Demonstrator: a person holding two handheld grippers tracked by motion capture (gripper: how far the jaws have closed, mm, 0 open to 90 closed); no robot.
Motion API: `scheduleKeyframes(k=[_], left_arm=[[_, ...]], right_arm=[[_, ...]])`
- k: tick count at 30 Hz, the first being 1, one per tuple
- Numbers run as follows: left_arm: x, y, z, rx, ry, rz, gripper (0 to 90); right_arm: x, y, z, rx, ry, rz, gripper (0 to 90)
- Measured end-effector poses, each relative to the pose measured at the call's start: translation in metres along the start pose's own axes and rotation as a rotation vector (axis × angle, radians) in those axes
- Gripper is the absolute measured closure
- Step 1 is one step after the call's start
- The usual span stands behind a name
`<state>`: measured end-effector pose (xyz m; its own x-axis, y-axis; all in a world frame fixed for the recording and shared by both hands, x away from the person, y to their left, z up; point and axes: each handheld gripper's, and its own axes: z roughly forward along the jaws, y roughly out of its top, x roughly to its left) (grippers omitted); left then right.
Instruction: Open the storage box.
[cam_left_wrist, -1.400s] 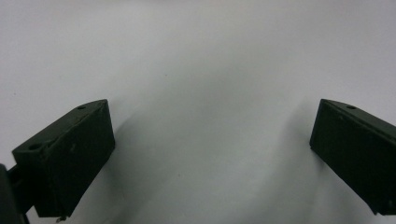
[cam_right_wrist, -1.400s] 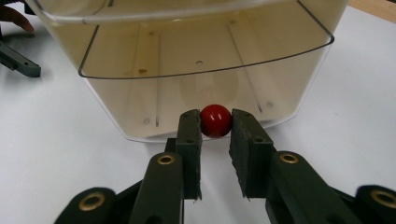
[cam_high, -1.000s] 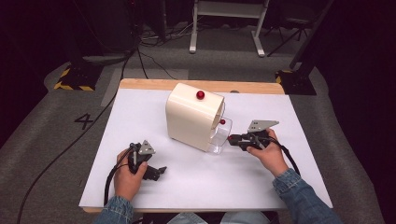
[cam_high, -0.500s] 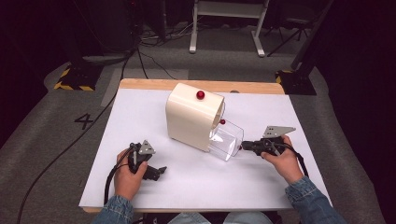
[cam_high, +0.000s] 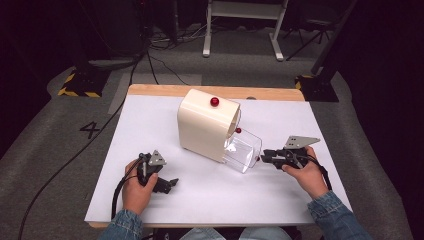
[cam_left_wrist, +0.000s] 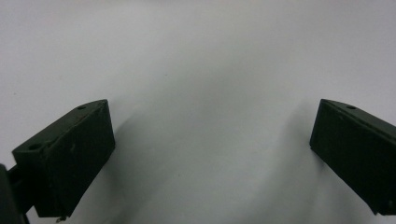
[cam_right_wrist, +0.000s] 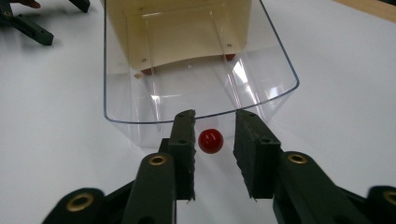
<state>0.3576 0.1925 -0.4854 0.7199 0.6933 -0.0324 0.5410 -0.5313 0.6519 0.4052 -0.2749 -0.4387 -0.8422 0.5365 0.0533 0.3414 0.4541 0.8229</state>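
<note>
Cream box (cam_high: 206, 125) stands mid-counter (cam_high: 150, 120), red knob (cam_high: 214, 102) on top. Clear drawer (cam_high: 243, 150) is pulled out of its right side, resting tilted on the counter. Right gripper (cam_high: 265, 158) sits at the drawer's outer end — its fingers (cam_right_wrist: 184, 140) have just been opening, now a little apart with the drawer's small red pull knob (cam_right_wrist: 210, 141) between them, not pressed. Left gripper (cam_high: 169, 184) lies well apart near the front edge — fingers (cam_left_wrist: 70, 154) wide apart over bare counter.
</note>
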Motion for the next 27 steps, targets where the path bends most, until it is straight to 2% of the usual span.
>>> scheduleKeyframes(k=[6,15,21,27], left_arm=[[0.000,0.000,0.000,0.000,0.001,0.000,0.0],[0.000,0.000,0.000,0.000,0.001,0.001,0.0],[0.000,0.000,0.000,-0.002,0.004,0.004,0.0],[0.000,-0.001,0.000,-0.004,0.003,0.001,0.0]], right_arm=[[0.008,0.008,-0.009,-0.014,-0.022,0.002,57.6],[0.018,0.040,-0.017,-0.061,-0.004,-0.027,56.1],[0.022,0.061,-0.010,-0.072,0.002,-0.058,55.8],[0.016,0.074,0.007,-0.092,0.017,-0.045,56.8]])
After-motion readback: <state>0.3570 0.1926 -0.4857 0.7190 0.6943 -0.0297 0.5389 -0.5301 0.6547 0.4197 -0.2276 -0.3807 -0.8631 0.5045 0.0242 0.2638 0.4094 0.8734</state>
